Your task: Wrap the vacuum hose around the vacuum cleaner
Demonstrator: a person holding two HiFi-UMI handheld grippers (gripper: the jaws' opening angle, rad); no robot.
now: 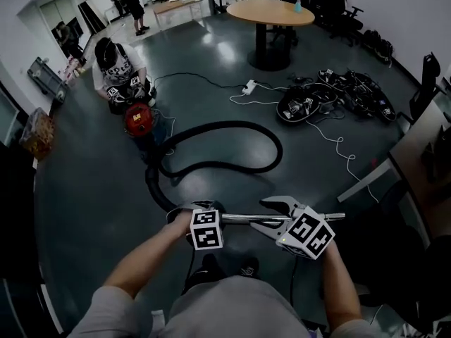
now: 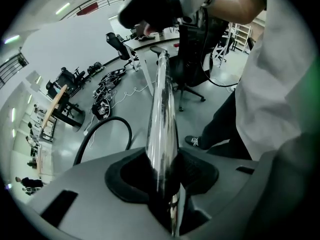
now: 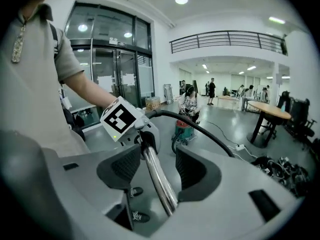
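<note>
Where the head view looks down, the red vacuum cleaner [image 1: 139, 118] stands on the dark floor [image 1: 84, 189] with a person [image 1: 116, 65] crouched just behind it. The black vacuum hose [image 1: 232, 127] runs from it in a wide loop toward the viewer and ends at a chrome tube [image 1: 243, 218], held level and well apart from the vacuum cleaner. The left gripper [image 1: 203, 215] sits on the tube's end nearer the vacuum cleaner, and the right gripper [image 1: 276, 215] is just past it on the farther side. A round table [image 1: 271, 11] and a heap of cables [image 1: 331, 94] lie well off to the vacuum cleaner's right. In the left gripper view, the fingers are clamped on the chrome tube, whose shaft fills the gap between the dark pads, and a curve of vacuum hose lies on the floor beyond. In the right gripper view, the fingers stand apart with the tube passing between them, a clear gap showing at one pad. The vacuum hose arcs from the tube toward the vacuum cleaner, small in the distance.
</note>
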